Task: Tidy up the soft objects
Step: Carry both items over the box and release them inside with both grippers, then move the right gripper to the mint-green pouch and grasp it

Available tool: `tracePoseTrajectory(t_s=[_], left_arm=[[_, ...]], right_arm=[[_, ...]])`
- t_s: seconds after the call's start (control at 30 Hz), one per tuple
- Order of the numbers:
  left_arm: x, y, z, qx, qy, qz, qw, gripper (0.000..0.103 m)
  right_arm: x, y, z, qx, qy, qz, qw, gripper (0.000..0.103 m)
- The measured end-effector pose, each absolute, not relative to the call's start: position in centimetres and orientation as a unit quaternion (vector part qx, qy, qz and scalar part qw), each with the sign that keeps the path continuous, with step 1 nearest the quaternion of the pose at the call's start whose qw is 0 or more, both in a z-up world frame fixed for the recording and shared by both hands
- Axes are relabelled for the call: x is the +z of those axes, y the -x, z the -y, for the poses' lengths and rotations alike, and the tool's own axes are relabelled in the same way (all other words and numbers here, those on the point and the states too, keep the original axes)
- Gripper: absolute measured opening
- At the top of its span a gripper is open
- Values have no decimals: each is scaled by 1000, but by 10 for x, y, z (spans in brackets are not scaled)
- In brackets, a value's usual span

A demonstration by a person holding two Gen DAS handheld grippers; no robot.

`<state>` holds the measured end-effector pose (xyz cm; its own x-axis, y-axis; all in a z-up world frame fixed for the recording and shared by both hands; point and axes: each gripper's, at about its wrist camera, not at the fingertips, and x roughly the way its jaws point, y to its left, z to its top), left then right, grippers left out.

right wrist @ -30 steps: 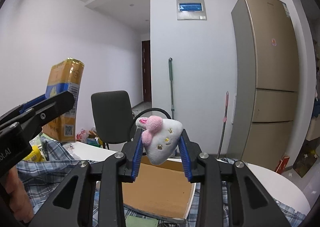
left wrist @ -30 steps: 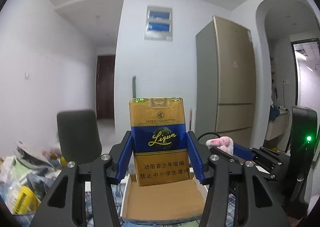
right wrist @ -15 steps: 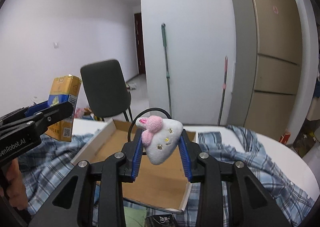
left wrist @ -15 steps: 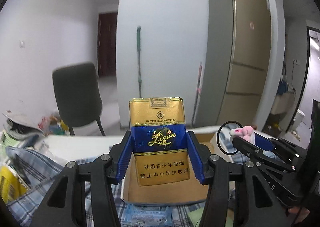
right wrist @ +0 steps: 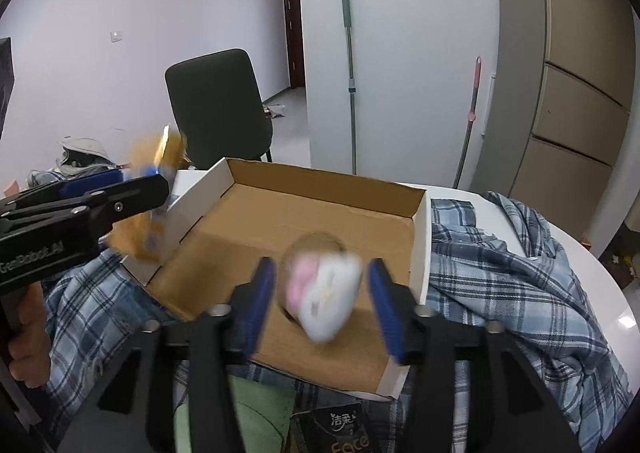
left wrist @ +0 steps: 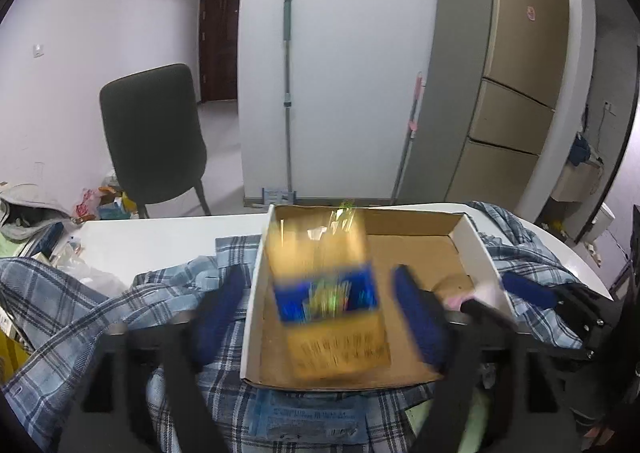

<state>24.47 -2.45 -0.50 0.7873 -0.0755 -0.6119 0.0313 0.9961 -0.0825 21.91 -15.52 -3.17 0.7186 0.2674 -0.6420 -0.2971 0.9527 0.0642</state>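
Two open tools (left wrist: 320, 305) (right wrist: 322, 293), one box (right wrist: 420, 245), two items.

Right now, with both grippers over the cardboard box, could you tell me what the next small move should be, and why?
Probably lift both grippers clear. The left gripper and right gripper have just been opening; the cigarette pack and plush toy sit blurred between parted pads, apparently dropping into the cardboard box.
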Motion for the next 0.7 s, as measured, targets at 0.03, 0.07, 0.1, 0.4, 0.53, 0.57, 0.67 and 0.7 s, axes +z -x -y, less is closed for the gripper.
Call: tracePoseTrajectory(t_s=[0.03,0.07,0.1,0.4,0.53,0.57,0.67,0.7], left_arm=[[-6,-242,24,-24,34,-317,947,90],[-6,-240,23,-25,34,-316,948,90],[-6,-238,22,-26,35,-316,948,90],[27,-212,18,-28,49,-277,959,90],[53,-189,20,-27,45,-235,971,90],[58,-184,20,-30,47,-229,972,90],[72,-163,24,-33,48,-209,976,90],[77,-153,26,-28,45,-204,977,90]], right_arm=[[-31,-218,155,153,24,-342,927,73],[-31,-219,157,152,23,-337,929,73],[-30,-218,157,150,23,-333,930,73],[6,-206,167,158,12,-303,940,73],[31,-190,174,162,14,-282,946,73],[36,-187,176,162,15,-277,947,73],[48,-172,184,167,11,-269,948,73],[50,-167,186,170,10,-269,948,73]])
